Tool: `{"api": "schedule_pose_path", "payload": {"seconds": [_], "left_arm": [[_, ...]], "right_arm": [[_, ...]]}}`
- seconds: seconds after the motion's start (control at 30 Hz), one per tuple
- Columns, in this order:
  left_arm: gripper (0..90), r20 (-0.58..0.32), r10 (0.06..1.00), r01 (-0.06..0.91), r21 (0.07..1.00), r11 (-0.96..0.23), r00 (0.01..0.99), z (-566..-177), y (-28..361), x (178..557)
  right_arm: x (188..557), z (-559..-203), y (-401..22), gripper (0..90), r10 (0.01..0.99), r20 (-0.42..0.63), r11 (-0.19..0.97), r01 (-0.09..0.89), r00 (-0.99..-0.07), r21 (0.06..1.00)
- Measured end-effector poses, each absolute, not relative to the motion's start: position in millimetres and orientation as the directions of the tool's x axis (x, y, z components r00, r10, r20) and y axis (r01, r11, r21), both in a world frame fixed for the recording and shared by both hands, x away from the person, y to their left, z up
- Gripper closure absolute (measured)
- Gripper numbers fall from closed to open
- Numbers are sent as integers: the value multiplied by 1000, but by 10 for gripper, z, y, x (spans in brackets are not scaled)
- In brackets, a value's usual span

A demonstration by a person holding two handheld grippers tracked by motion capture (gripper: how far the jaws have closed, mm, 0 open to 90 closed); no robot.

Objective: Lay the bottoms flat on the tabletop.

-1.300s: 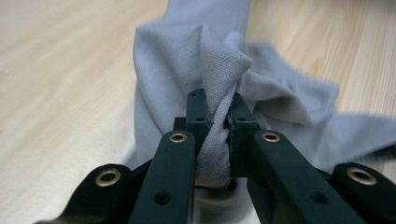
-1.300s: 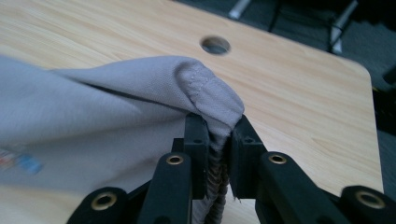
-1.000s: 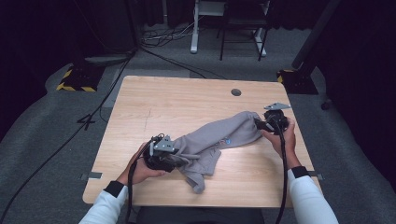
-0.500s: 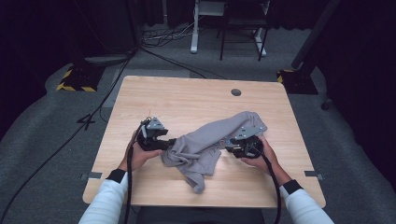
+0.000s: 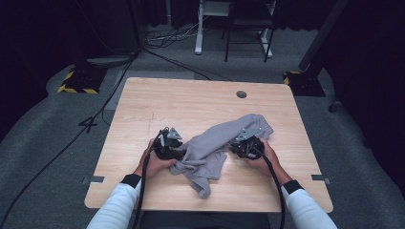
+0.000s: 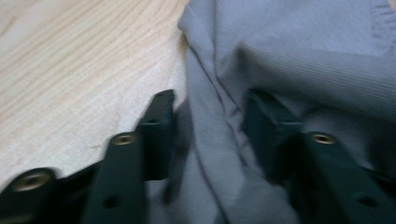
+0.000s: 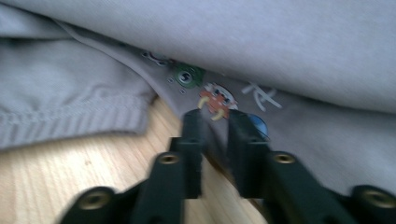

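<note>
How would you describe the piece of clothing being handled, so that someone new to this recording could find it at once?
On the light wooden table, look at the near half, between the two hand-held grippers. The crumpled grey garment lies there in a heap, one end trailing toward the near edge. It is the only soft thing on the tabletop, and the right gripper view shows small colourful cartoon prints on its fabric.

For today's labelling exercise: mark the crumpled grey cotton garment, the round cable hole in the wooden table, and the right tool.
crumpled grey cotton garment (image 5: 210, 148), high view, middle folds
round cable hole (image 5: 241, 94), high view, centre
right tool (image 7: 215, 122), right gripper view, between its tips
</note>
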State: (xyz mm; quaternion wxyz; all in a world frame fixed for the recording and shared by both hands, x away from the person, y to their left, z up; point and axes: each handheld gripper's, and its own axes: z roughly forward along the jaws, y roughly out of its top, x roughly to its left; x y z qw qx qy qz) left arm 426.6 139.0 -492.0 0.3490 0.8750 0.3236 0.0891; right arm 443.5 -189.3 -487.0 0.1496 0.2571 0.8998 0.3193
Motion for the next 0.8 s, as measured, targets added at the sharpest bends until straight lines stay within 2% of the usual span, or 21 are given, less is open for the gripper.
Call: {"api": "schedule_pose_path", "payload": {"seconds": [0.07,0.27,0.43,0.57,0.63,0.67,0.8], "left_arm": [[661,-61,623,497,665,-557,780,-4910,1385,4246],[811,5,649,483,664,-571,761,-4859,1399,4200],[826,5,689,505,676,-537,725,-4801,1544,4169],[827,-29,692,505,705,-498,722,-4732,1657,4074],[826,19,697,497,688,-529,716,-4703,1655,3990],[821,-11,675,497,686,-532,738,-4701,1657,3934],[806,-26,613,463,680,-568,790,-4721,1584,3732]], "right_arm": [[4425,-4858,-1927,893,567,-139,679,366,-812,636],[4357,-4689,-2155,896,603,-137,641,375,-786,670],[4223,-4464,-2498,897,655,-133,580,382,-744,720],[4127,-4397,-2843,897,699,-81,512,419,-710,750],[4088,-4416,-2961,897,729,-99,509,439,-677,740],[4077,-4427,-3023,897,735,-101,507,445,-670,738],[4061,-4484,-3247,896,775,-56,454,494,-630,742]]}}
